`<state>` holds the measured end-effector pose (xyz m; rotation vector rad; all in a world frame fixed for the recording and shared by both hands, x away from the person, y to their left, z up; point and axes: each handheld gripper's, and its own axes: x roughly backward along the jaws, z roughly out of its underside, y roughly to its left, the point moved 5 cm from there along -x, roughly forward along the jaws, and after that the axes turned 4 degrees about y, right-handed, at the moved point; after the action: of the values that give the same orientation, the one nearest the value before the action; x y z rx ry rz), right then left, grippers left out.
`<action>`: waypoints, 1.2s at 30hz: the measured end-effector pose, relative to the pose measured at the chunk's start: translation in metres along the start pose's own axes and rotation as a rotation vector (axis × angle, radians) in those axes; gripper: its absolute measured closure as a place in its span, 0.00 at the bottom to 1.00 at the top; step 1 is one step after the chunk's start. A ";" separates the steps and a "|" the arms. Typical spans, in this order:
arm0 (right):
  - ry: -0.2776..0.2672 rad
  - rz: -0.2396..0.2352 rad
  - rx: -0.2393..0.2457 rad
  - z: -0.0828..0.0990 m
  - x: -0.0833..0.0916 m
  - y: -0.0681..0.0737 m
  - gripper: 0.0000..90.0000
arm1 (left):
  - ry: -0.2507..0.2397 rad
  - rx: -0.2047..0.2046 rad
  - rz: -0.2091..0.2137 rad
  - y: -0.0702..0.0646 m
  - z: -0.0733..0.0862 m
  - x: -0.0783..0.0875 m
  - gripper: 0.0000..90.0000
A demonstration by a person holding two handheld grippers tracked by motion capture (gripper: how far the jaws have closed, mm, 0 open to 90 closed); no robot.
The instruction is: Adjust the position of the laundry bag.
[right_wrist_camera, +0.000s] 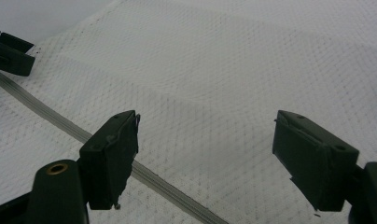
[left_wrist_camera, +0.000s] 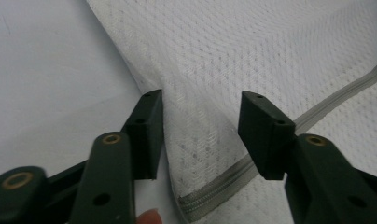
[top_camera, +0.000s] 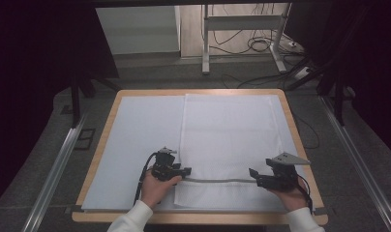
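Note:
A white mesh bag (top_camera: pixel 227 130) lies flat on the right half of a pale mat (top_camera: pixel 135 145), with a grey zipper (top_camera: pixel 218 180) running across its near end. My left gripper (top_camera: pixel 186 170) sits at the zipper's left end. In the left gripper view its jaws (left_wrist_camera: pixel 200 107) stand apart over the bag's left edge, with mesh and the zipper (left_wrist_camera: pixel 317 116) between them and neither pad pressing. My right gripper (top_camera: pixel 254 173) rests at the zipper's right end. Its jaws (right_wrist_camera: pixel 205 126) are wide open above the mesh, and the zipper (right_wrist_camera: pixel 51 114) passes under the left one.
The mat covers a wooden table (top_camera: pixel 100 145) with rounded corners. Metal rails (top_camera: pixel 58 164) run along the floor on both sides. Behind the table stand a white desk frame (top_camera: pixel 205 43) and loose cables (top_camera: pixel 261 46).

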<state>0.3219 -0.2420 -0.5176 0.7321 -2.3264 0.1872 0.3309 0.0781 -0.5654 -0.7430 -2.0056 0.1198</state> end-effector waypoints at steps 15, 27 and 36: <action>-0.034 0.053 -0.040 -0.007 0.006 -0.013 0.26 | -0.011 -0.046 -0.063 0.005 0.000 -0.002 0.94; -0.037 0.076 -0.067 -0.012 0.011 -0.025 0.26 | -0.024 -0.047 -0.041 0.006 0.001 -0.001 0.99; -0.013 0.105 -0.120 -0.012 0.019 -0.048 0.26 | -0.037 -0.027 0.000 0.006 -0.003 0.007 0.99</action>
<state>0.3440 -0.2869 -0.4997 0.5541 -2.3673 0.0891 0.3334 0.0864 -0.5611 -0.7633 -2.0458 0.1079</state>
